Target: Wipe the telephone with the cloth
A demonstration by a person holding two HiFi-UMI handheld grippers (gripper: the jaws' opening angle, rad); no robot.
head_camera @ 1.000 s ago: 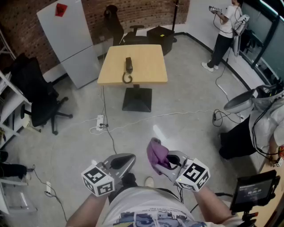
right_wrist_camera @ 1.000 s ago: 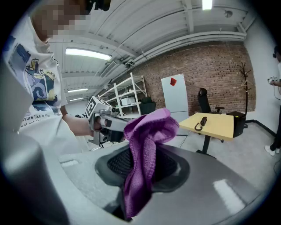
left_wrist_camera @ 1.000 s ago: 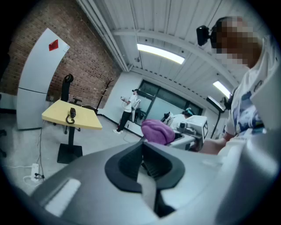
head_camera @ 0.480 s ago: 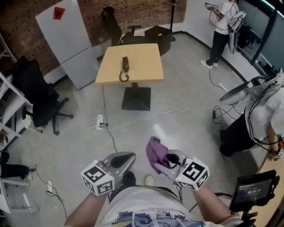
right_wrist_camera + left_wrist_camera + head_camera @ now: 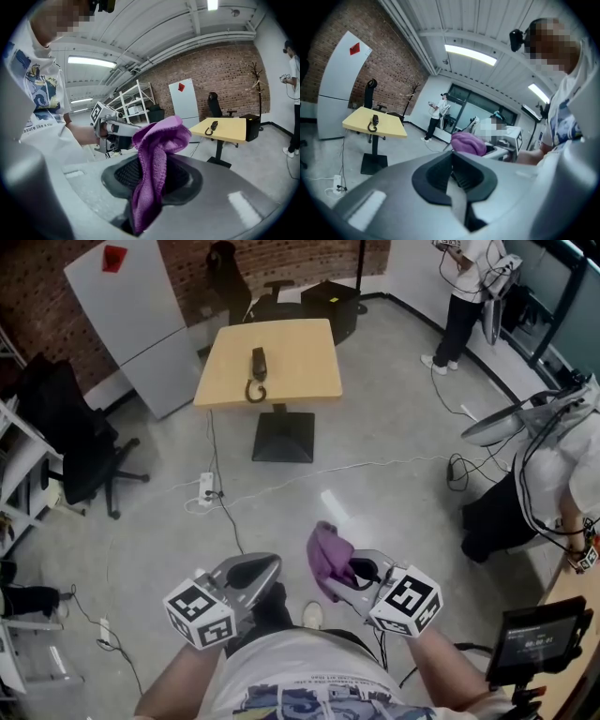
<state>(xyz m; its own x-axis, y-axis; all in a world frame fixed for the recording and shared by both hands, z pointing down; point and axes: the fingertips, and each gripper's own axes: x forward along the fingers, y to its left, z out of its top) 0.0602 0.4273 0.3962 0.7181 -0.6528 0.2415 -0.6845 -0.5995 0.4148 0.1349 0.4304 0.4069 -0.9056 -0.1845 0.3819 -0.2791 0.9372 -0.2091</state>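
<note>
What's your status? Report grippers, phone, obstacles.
Left gripper shut, empty. Right gripper shut on cloth. Phone on table, across the floor, out of reach. Power strip on floor between.

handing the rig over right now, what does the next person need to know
Left gripper: shut, empty.
Right gripper: shut on the purple cloth, which sticks up out of the jaws.
Telephone: lying on the yellow table across the room, out of reach from here.
Done: cloth is in the gripper.
Left: walk to the table and wipe the telephone; no wiping has begun.
</note>
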